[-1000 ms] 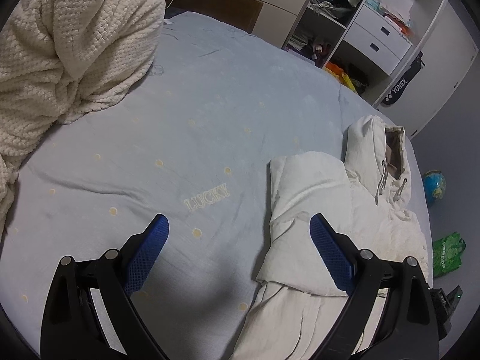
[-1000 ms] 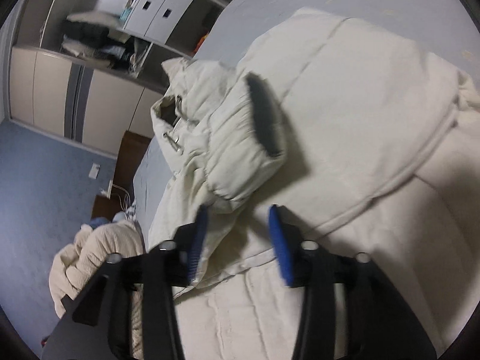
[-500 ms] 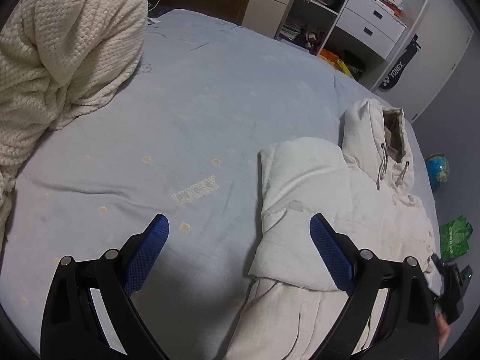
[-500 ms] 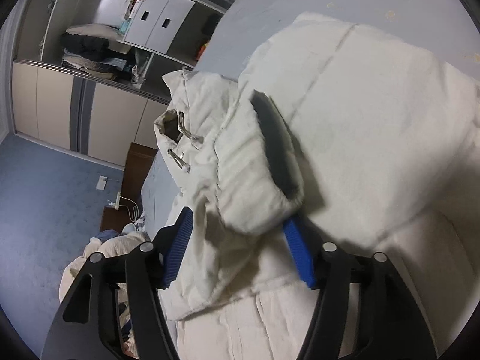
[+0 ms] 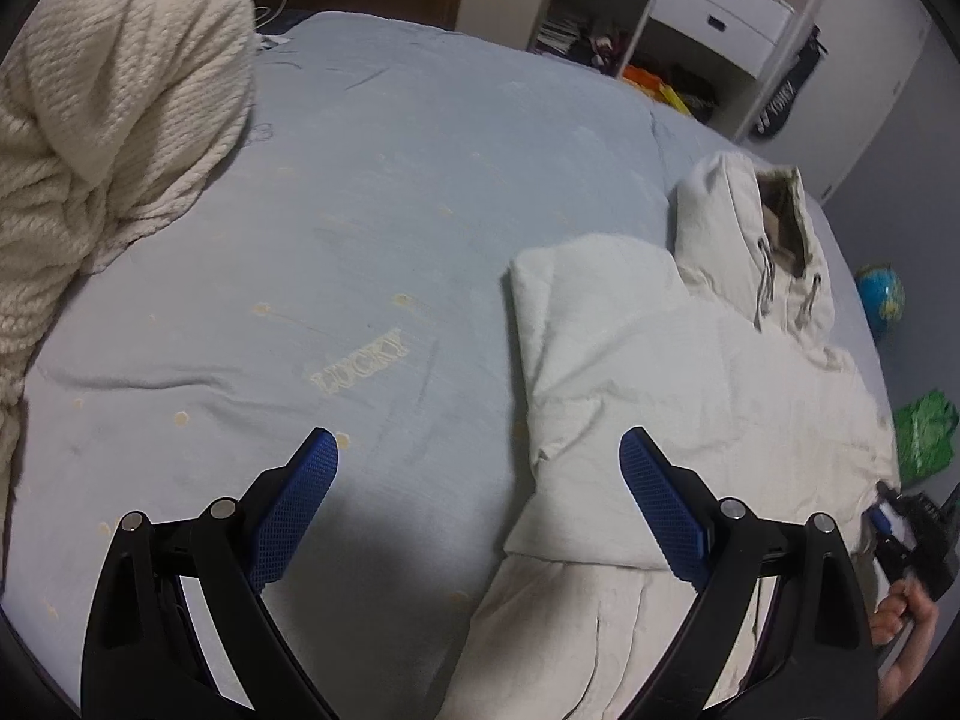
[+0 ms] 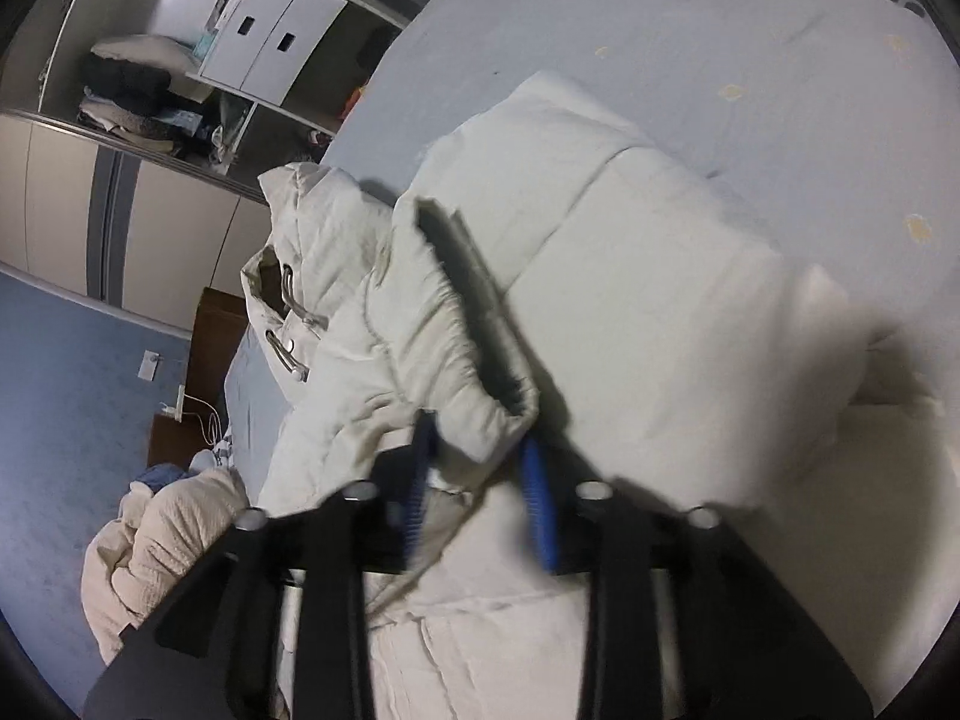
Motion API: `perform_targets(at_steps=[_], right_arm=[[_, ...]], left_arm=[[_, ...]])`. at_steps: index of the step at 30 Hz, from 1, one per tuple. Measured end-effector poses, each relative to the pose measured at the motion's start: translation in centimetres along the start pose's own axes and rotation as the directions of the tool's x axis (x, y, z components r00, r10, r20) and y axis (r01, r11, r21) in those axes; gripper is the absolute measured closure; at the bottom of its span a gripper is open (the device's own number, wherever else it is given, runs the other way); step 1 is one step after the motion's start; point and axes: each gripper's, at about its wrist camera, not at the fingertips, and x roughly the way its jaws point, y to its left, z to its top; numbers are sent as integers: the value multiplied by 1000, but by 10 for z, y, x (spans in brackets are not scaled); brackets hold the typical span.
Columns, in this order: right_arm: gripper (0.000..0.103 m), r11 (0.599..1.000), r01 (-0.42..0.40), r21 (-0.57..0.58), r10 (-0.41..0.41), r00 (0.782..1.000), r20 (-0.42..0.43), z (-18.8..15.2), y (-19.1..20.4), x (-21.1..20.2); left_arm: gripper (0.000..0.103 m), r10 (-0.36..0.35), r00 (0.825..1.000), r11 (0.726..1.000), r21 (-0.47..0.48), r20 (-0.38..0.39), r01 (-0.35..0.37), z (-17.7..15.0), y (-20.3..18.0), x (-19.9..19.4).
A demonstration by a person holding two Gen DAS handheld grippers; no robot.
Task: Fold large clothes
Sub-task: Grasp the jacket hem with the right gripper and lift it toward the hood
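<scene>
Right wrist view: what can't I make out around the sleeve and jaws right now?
- Grip on the sleeve cuff: the right gripper is motion-blurred as its jaws open; pad contact is unclear.
- Jacket hem: cut off by the bottom edge.
- Left wrist view: the left gripper hides the lower jacket.

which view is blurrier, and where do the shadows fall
Right wrist view: the blurrier one, the right tongs and the sleeve cuff between them are smeared by motion as the jaws open; the sleeve casts a dark shadow on the jacket. Left wrist view: sharp, the left tongs crisp, a soft shadow on the bedsheet between them; fisheye bends the wardrobe.
</scene>
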Motion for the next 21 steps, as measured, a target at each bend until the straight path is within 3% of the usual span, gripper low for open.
perform_targets(at_steps=[3,9,13,15,21], right_arm=[[44,1000,-10,6,10,998,60,4,-5,-23],[42,998,-18,-65,26,993,119,25,12,-48],[39,984,-59,-171,71,995,70,46,53,-29],[32,973,-81,-217,90,995,34,53,71,-18],[25,942,-117,-316,101,993,-67,88,123,38]], left_arm=[[12,-5,1000,1000,17,-7,5,-1,-6,3],[11,-41,999,997,68,13,40,3,-26,3],[7,-98,995,991,94,25,95,8,-42,9],[7,-132,991,986,104,30,128,12,-49,13],[7,-216,974,973,99,60,210,29,-61,20]])
